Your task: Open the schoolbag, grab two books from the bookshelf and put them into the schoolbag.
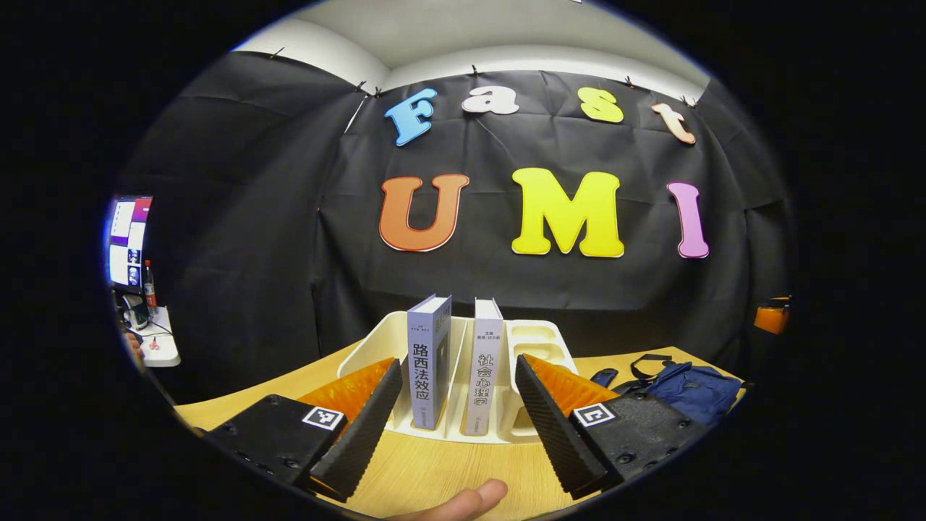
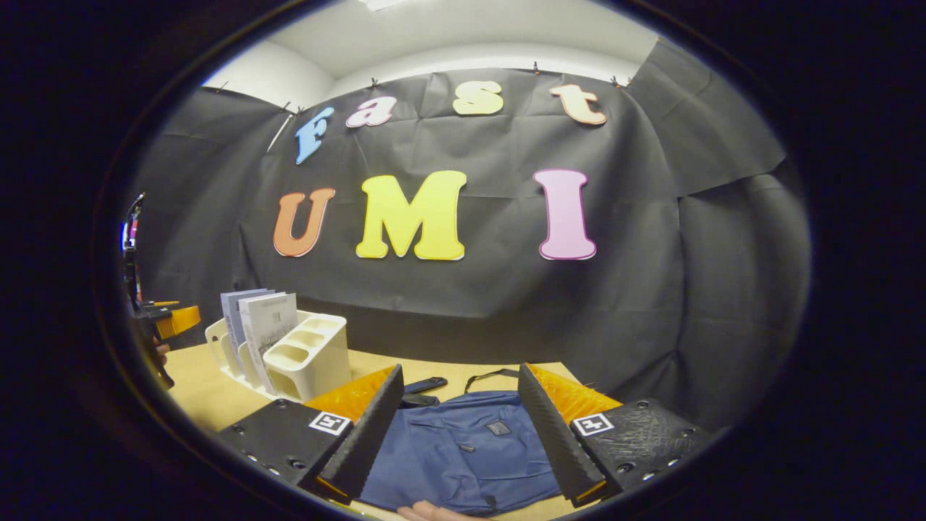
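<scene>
The left gripper (image 1: pixel 457 405) is spread wide and holds nothing, aimed at two books (image 1: pixel 457 369) standing upright in the bookshelf (image 1: pixel 535 347), spines facing it, long axes vertical; the right gripper (image 2: pixel 457 427), equally wide and empty, hangs over the schoolbag (image 2: pixel 463 456) lying flat on the table (image 2: pixel 210 391); the limp bag could drag or bunch, and a book taken off-centre might tip its neighbour

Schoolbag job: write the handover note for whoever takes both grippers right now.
Left gripper: open, holding nothing, aimed at the two books standing upright in the white bookshelf.
Right gripper: open, holding nothing, fingers either side of the blue schoolbag lying flat on the wooden table.
Done: nothing yet; the bag looks closed and both books are on the shelf.
Left: open the bag, take both books, put them in.
</scene>
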The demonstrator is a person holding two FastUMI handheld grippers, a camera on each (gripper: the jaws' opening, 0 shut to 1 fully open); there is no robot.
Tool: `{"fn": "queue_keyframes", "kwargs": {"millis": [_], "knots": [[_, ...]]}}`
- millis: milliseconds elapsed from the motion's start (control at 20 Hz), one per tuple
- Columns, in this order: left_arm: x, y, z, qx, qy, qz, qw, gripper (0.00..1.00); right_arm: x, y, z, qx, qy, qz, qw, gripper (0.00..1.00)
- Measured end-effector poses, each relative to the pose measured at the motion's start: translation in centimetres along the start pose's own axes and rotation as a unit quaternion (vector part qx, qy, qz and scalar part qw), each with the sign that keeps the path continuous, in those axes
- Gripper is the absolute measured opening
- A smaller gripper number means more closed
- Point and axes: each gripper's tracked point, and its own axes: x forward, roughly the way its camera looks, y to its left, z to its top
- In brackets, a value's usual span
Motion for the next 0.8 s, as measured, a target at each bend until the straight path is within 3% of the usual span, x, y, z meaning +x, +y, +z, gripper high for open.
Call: {"fn": "queue_keyframes", "kwargs": {"millis": [400, 650, 800], "knots": [[-1.8, -2.1, 0.3, 0.002, 0.016, -0.033, 0.999, 0.99, -2.8, 1.0, 0.0, 0.000, 0.008, -0.018, 1.000, 0.97], [-4.0, -1.9, -0.4, 0.006, 0.038, -0.032, 0.999, 0.99, -4.7, 2.1, -0.9, -0.028, 0.020, -0.039, 0.999, 0.97], [-5.2, -1.1, 0.2, 0.007, 0.025, -0.027, 0.999, 0.99, -4.7, 3.9, -2.8, -0.053, 0.046, -0.031, 0.997, 0.98]]}}
